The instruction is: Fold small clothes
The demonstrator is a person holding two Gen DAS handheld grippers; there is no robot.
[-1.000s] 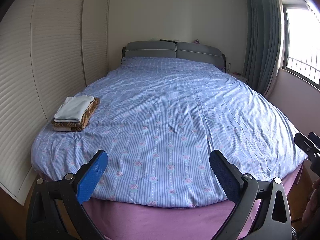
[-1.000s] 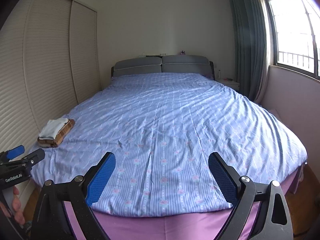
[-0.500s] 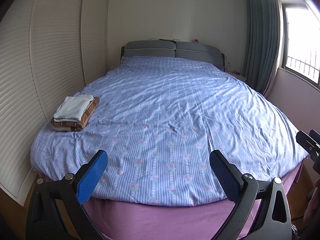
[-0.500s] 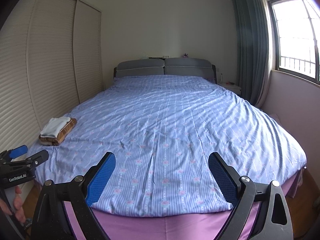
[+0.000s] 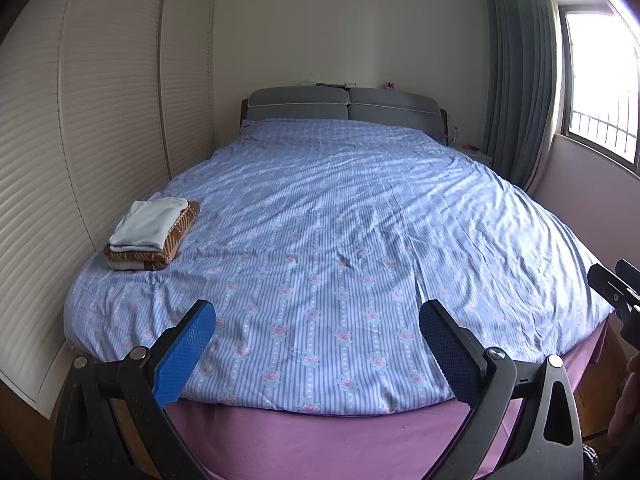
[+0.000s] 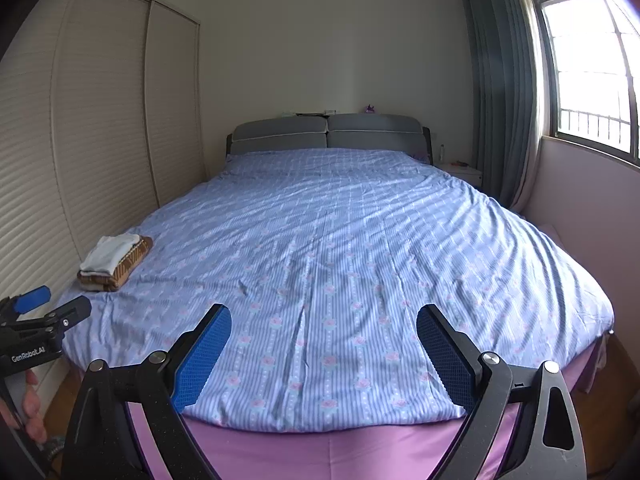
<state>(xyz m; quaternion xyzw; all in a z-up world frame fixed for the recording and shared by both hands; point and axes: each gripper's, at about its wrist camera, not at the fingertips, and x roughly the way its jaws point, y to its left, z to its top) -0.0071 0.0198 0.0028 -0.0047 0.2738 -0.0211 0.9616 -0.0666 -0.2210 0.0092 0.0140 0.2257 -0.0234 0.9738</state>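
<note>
Folded clothes stack [image 5: 150,236] lies far-left on bed [image 5: 360,240], well apart from both; left gripper [image 5: 316,344] nearer; right gripper [image 6: 322,354] also spread wide, both empty

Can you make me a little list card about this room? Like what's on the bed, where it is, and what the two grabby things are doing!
place: bedroom, seen from the foot of the bed
bed cover: blue bedspread with stripes and pink flowers, a bit wrinkled
on the bed: one pile of folded clothes, a white piece on top of a brown striped one
pile position: near the bed's left edge, by the closet doors
left hand-held gripper: open, holding nothing
right hand-held gripper: open, holding nothing
loose clothes to fold: none in view
</note>
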